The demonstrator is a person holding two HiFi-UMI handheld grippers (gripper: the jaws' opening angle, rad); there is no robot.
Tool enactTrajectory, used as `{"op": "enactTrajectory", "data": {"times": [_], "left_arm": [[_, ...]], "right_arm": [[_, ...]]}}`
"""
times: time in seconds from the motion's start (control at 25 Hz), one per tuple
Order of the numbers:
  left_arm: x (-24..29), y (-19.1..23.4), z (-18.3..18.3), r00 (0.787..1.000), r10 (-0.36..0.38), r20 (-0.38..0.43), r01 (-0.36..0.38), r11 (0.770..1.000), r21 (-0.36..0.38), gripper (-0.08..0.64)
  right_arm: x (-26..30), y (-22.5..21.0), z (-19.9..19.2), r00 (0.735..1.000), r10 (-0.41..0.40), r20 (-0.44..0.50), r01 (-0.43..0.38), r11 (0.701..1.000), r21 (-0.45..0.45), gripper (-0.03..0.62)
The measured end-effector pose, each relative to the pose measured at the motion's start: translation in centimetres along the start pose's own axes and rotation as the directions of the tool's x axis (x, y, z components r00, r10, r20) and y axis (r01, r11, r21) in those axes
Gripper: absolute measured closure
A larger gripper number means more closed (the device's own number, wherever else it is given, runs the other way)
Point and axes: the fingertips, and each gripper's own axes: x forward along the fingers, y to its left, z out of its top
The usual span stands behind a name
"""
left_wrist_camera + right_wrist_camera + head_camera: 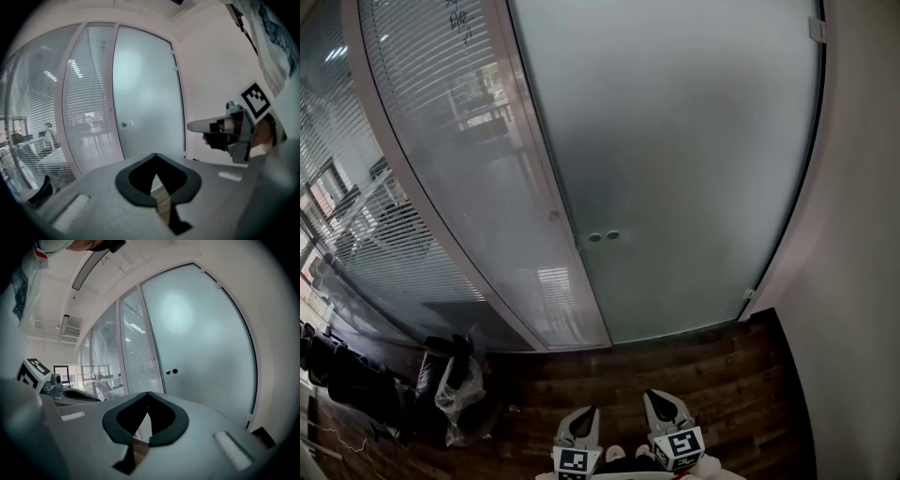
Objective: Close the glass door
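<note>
Floorboards (722, 375) of dark wood meet the frosted glass door (675, 159) — left tool (586, 412) and right tool (658, 397) both pressed together.

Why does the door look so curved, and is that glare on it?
Head view: the wide lens bows the glass door and its frame into curves. Left gripper view: a soft pale glow on the frosted glass. Right gripper view: the same glow, with a black rim all round.
</note>
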Motion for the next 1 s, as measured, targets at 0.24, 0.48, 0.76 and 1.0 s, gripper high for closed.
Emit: {"op": "enactTrajectory", "data": {"times": [0.24,0.48,0.76,1.0], "left_arm": [[0.0,0.7,-0.2,1.000,-0.014,0.001,0.014,1.000,0.004,0.558],[1.7,1.6,1.1,0.996,-0.051,0.074,0.049,0.999,0.021,0.558],[2.2,3.1,4.5,0.990,-0.054,0.131,0.053,0.999,0.010,0.558],[3.3,4.3,3.7,0.988,-0.047,0.144,0.046,0.999,0.010,0.558]], "right_arm": [[0.6,1.0,-0.1,1.000,0.004,-0.002,-0.004,1.000,0.000,0.586],[0.5,0.8,2.0,0.999,-0.029,0.023,0.029,0.999,-0.034,0.586],[1.2,1.9,3.7,0.999,0.015,0.045,-0.011,0.995,-0.098,0.588],[2.5,1.8,4.4,0.999,0.014,0.048,-0.009,0.995,-0.101,0.588]]}}
